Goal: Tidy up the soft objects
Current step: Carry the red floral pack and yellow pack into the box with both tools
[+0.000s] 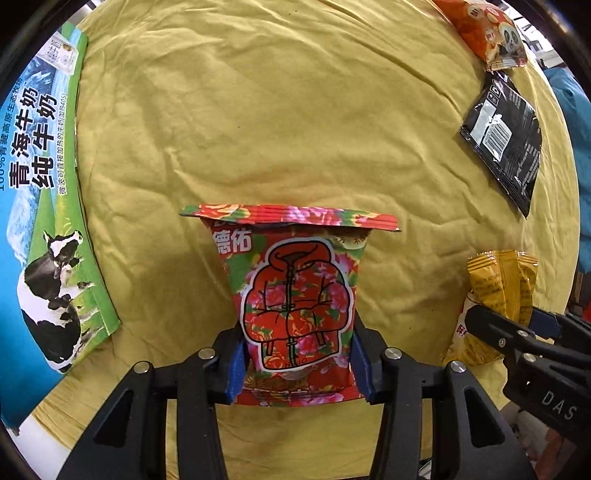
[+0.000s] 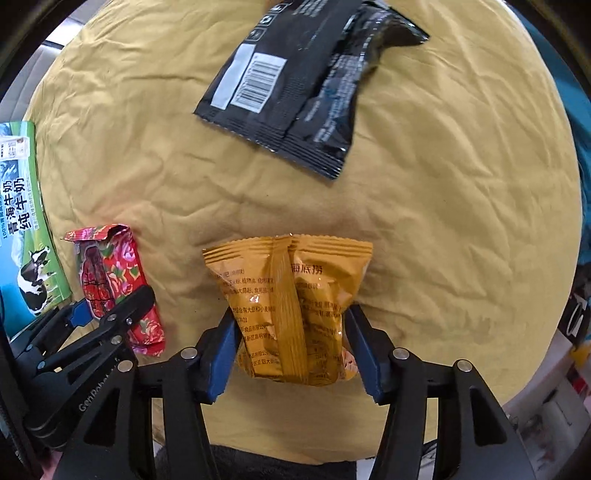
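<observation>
My left gripper (image 1: 297,354) is shut on a red floral snack packet (image 1: 295,295), squeezing its lower half between the blue pads. The packet also shows in the right wrist view (image 2: 114,284). My right gripper (image 2: 290,343) is shut on a yellow snack packet (image 2: 291,302), which also shows at the right of the left wrist view (image 1: 498,291). Both packets are over the yellow cloth (image 1: 277,110). A black packet (image 2: 295,85) lies beyond the yellow one, barcode side up. An orange panda packet (image 1: 487,33) lies at the far right.
A blue and green milk carton box (image 1: 40,206) with a cow picture lies along the cloth's left edge, and shows in the right wrist view (image 2: 26,236). The cloth's right edge borders a teal object (image 2: 580,147).
</observation>
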Demonstrator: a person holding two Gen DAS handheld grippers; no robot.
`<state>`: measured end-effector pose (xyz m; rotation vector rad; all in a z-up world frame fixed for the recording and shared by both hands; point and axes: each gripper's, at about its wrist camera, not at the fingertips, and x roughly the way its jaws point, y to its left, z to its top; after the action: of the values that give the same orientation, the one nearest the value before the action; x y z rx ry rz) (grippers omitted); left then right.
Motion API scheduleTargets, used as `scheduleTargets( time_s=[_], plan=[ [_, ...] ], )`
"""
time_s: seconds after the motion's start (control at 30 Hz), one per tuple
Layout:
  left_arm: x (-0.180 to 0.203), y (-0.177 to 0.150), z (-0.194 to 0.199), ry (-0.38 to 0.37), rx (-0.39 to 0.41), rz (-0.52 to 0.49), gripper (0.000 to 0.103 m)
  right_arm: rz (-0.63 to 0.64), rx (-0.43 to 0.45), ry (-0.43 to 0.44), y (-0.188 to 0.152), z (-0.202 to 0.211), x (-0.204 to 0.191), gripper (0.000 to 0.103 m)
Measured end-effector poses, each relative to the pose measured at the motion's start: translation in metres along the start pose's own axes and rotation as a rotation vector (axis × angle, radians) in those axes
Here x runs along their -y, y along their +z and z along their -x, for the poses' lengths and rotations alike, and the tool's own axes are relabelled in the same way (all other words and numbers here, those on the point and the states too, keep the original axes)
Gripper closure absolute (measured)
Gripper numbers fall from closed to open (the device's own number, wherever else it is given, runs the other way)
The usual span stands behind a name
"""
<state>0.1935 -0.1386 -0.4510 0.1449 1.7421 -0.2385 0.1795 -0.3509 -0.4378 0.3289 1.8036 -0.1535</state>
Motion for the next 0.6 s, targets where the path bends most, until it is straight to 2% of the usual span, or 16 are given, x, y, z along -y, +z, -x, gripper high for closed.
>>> scheduleTargets(
  time_s=[0.1, 0.13, 0.17, 0.3, 0.6],
  plan=[
    [-0.002, -0.001, 0.0, 0.015, 0.003, -0.005, 0.06, -0.017, 0.025, -0.02, -0.014, 0.01, 0.0, 0.048],
    [0.009, 0.003, 0.002, 0.014, 0.007, -0.003, 0.06, -0.019, 0.025, -0.016, -0.018, 0.009, -0.001, 0.058],
    [0.011, 0.002, 0.005, 0.009, 0.012, -0.002, 0.061, -0.022, 0.027, -0.02, -0.024, 0.011, -0.005, 0.058],
    [0.004, -0.006, 0.01, -0.048, 0.016, 0.032, 0.062, -0.006, 0.055, -0.027, -0.04, 0.016, -0.013, 0.066],
    [-0.006, -0.028, 0.047, -0.096, 0.093, 0.036, 0.062, 0.026, 0.129, 0.046, -0.062, 0.065, -0.02, 0.067]
  ],
)
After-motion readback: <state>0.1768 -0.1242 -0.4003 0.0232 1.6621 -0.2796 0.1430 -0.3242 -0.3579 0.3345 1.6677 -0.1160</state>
